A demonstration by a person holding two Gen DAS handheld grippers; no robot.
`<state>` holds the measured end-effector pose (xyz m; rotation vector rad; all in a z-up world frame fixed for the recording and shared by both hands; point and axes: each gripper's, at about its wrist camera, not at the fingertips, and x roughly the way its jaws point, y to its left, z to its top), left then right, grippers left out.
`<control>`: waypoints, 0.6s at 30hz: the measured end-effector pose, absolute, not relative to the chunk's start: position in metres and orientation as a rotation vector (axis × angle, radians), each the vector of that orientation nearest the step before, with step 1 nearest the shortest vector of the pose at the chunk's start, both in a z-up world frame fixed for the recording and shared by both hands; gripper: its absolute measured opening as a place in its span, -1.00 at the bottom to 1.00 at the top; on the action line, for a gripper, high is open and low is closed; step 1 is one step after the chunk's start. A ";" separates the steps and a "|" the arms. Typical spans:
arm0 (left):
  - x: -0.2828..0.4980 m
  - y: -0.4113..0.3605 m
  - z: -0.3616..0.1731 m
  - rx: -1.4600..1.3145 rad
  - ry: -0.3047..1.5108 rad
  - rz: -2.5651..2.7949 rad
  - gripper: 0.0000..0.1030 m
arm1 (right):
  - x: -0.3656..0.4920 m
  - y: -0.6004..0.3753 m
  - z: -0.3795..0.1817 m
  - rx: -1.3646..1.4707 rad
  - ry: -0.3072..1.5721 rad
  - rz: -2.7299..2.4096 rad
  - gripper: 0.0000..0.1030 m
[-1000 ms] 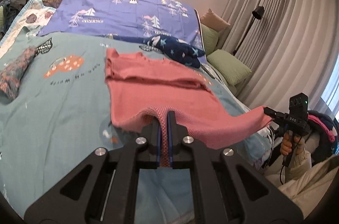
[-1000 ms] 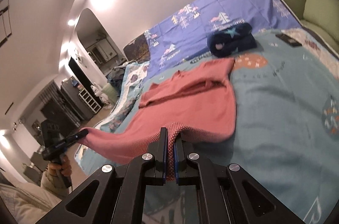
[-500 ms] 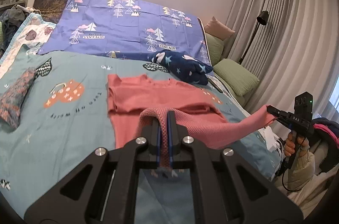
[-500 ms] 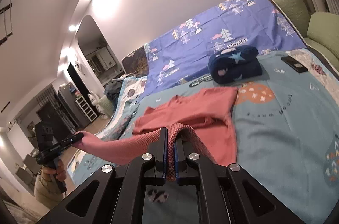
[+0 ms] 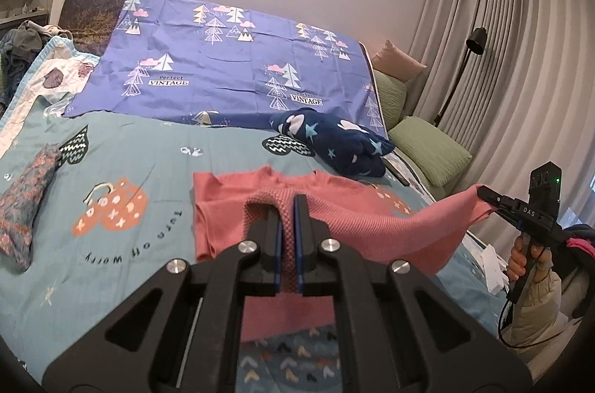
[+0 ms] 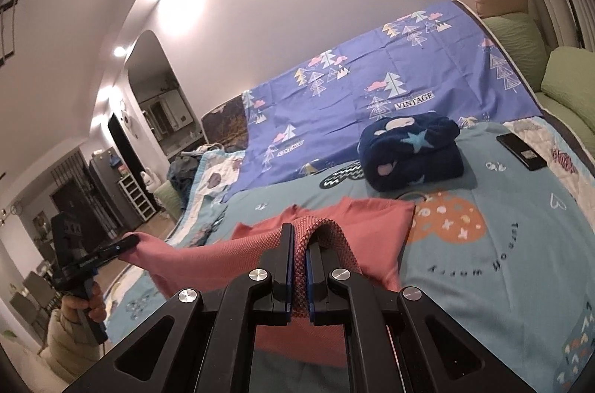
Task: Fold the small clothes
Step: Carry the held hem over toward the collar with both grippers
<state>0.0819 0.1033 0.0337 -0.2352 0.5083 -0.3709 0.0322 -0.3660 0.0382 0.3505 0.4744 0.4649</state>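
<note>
A small pink knit top lies on the teal bedspread, its neck end toward the headboard. My left gripper is shut on one corner of its near hem. My right gripper is shut on the other hem corner. The hem is lifted and stretched taut between the two grippers above the rest of the top. The right gripper also shows in the left wrist view, the left gripper in the right wrist view.
A folded navy star-print garment lies just beyond the top. A patterned folded cloth lies at the left. A black phone lies on the bed's right side. Green pillows, a floor lamp and curtains stand to the right.
Both grippers have carried the hem up and forward toward the neck end, so the lifted half now hangs over the lower part of the top.
</note>
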 end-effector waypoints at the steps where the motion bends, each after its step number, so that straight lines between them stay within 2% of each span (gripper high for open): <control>1: 0.087 0.103 0.034 -0.236 0.510 -0.371 -0.87 | 0.037 -0.367 0.037 0.352 0.476 0.462 -0.91; 18: 0.178 0.107 0.005 -0.309 0.606 -0.332 -0.87 | 0.138 -0.366 -0.001 0.405 0.582 0.398 -0.90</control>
